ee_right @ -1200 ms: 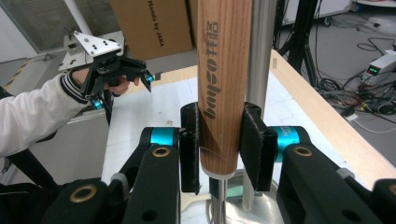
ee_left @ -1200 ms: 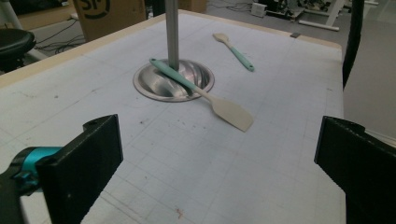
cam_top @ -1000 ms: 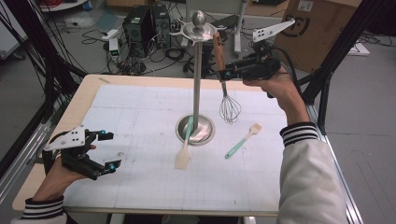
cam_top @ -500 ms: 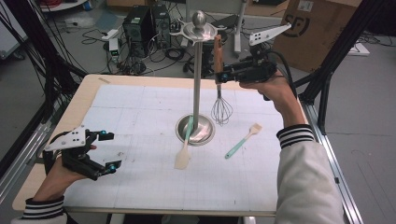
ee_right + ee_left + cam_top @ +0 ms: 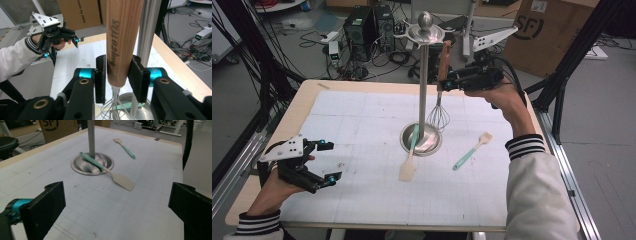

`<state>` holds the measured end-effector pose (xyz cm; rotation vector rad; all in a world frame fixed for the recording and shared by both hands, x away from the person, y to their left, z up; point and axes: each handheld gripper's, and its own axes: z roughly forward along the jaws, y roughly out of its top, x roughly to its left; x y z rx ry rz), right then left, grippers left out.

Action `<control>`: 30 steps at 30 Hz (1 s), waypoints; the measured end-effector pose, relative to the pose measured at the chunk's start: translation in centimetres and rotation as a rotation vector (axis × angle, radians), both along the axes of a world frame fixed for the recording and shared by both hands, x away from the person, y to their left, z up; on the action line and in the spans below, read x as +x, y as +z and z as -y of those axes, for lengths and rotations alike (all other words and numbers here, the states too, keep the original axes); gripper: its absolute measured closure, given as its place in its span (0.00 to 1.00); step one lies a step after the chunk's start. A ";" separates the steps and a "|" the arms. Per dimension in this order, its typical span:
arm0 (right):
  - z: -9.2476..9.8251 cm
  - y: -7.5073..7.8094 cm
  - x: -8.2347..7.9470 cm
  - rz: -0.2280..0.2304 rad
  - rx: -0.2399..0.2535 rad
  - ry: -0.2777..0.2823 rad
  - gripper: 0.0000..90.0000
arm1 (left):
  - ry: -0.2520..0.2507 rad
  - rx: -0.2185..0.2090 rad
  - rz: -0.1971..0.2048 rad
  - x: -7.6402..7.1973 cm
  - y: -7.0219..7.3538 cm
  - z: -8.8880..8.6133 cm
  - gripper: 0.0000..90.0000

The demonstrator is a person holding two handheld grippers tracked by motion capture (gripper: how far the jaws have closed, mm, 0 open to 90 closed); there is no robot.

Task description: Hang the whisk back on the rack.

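Bkgd box (image 5: 546, 30) "SF", another "by JAKA"

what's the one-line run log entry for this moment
right hand-held gripper: jaws just eased, around whisk handle by stand | left hand-held gripper: open, idle | spatulas: on table
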<state>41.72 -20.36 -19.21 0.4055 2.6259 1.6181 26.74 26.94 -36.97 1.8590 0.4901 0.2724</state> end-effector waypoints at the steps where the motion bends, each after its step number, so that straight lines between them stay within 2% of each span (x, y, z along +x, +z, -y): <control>1: 0.0 0.0 -0.1 0.000 -0.002 -0.001 0.73 | 0.000 0.000 0.000 0.0 0.0 0.0 0.02; 5: 0.1 0.2 -0.4 -0.001 -0.008 -0.006 0.69 | -0.001 0.000 0.003 0.0 0.0 0.0 0.02; 7: 0.2 0.3 -0.5 0.024 -0.019 -0.014 0.66 | 0.000 -0.001 0.003 0.0 0.0 0.0 0.02; 10: 0.4 0.4 -0.9 0.021 -0.036 -0.026 0.59 | 0.001 0.000 0.002 0.0 0.0 0.0 0.02; 11: 0.5 0.4 -1.0 0.035 -0.046 -0.030 0.57 | 0.002 0.000 0.002 0.0 0.0 0.0 0.02; 15: 0.7 0.6 -1.6 0.033 -0.066 -0.048 0.44 | 0.006 -0.001 0.001 0.0 0.0 -0.1 0.02; 20: 0.9 0.7 -2.2 0.054 -0.079 -0.051 0.29 | 0.014 -0.006 0.004 -0.1 0.1 -0.4 0.02; 22: 1.2 0.7 -2.6 0.042 -0.088 -0.063 0.23 | 0.021 -0.009 0.003 -0.1 0.1 -0.5 0.02; 25: 1.6 0.6 -2.9 0.053 -0.082 -0.075 0.14 | 0.022 -0.008 0.006 -0.1 0.1 -0.6 0.02; 27: 1.9 0.7 -3.3 0.046 -0.074 -0.085 0.04 | 0.027 -0.011 0.005 -0.1 0.1 -0.7 0.02; 28: 2.1 0.7 -3.3 0.064 -0.072 -0.099 0.00 | 0.027 -0.009 0.006 -0.1 0.1 -0.8 0.02; 30: 2.5 0.8 -3.6 0.063 -0.077 -0.104 0.00 | 0.031 -0.011 0.006 -0.1 0.1 -0.9 0.02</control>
